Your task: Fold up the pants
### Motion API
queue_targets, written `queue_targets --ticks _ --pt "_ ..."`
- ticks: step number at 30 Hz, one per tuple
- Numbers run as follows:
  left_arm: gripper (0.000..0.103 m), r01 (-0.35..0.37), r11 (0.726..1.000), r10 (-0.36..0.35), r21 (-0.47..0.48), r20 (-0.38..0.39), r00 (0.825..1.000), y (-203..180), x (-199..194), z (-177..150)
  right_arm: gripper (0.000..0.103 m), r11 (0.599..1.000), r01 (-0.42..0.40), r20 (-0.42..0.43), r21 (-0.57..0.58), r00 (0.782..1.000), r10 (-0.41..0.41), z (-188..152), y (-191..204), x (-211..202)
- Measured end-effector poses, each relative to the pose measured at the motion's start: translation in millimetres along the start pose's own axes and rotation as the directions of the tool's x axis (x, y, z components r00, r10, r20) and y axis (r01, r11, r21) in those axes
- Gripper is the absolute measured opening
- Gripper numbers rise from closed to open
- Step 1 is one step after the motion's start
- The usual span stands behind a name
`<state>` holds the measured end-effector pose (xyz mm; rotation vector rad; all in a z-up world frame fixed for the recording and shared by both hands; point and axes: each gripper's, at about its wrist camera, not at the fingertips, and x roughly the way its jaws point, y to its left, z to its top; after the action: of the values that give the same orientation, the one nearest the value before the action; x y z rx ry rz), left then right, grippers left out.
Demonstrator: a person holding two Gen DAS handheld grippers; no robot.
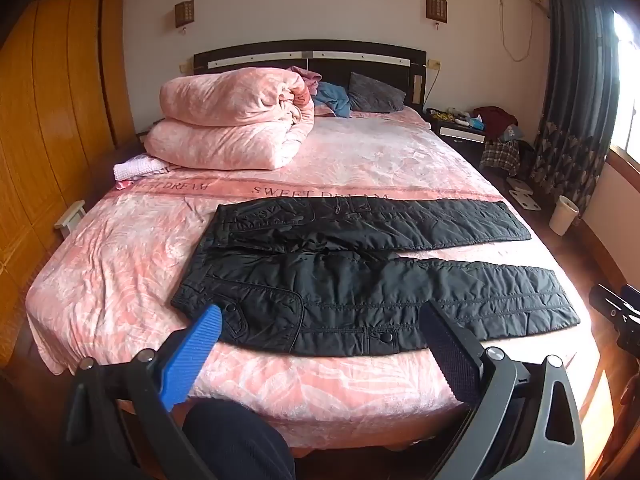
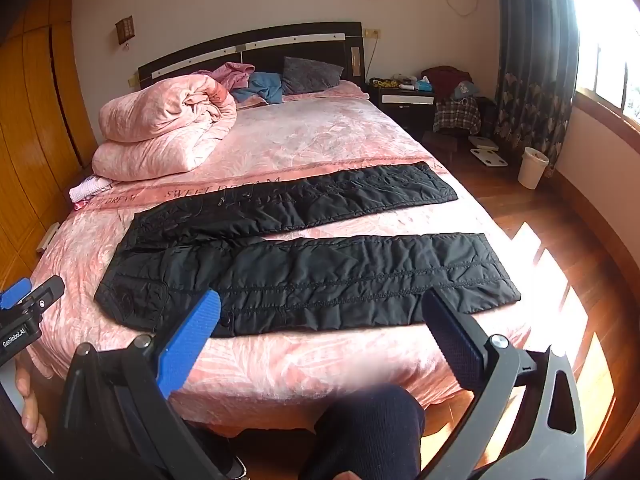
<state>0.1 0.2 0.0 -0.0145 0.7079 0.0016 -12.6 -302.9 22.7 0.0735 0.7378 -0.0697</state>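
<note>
the left gripper (image 1: pixel 320 320), with one blue ribbed finger and one black textured finger, hovers above the near edge of the bed with its jaws spread wide and nothing between them. the right gripper (image 2: pixel 320 316), built the same way, hangs likewise over the near edge, jaws wide apart and empty. neither touches the cloth.

the wide bed covered in a pink patterned plush blanket (image 1: pixel 360 160) fills both views, and a rolled pink plush quilt (image 1: pixel 228 124) sits on its far left part, well apart from the work. the black quilted padded pants (image 1: pixel 360 280) lie flat across the near half of the bed, waistband to the left, both legs running out to the right.

by my judgement the folding has not begun: the pants are only spread out. the two legs lie apart with a strip of pink blanket showing between them from the crotch outward, so one leg has yet to be laid over the other, and the length has yet to be doubled.

the fabric looks puffy and slightly shiny, with stitched lines along the legs, a flapped pocket near the hip, and small snap buttons (image 1: pixel 386 337) on the near edge.
</note>
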Motion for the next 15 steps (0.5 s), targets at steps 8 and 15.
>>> queue_targets --ticks 8,15 --pt "0.099 -0.002 1.000 0.002 -0.003 -0.003 1.000 4.1 1.5 -1.4 0.101 1.000 -0.002 -0.002 0.001 1.000 0.002 0.1 0.9 1.2" --pt "0.099 0.001 1.000 -0.001 0.003 -0.006 1.000 11.4 4.9 -2.0 0.101 1.000 -0.002 -0.004 0.003 1.000 0.002 0.2 1.4 2.4"
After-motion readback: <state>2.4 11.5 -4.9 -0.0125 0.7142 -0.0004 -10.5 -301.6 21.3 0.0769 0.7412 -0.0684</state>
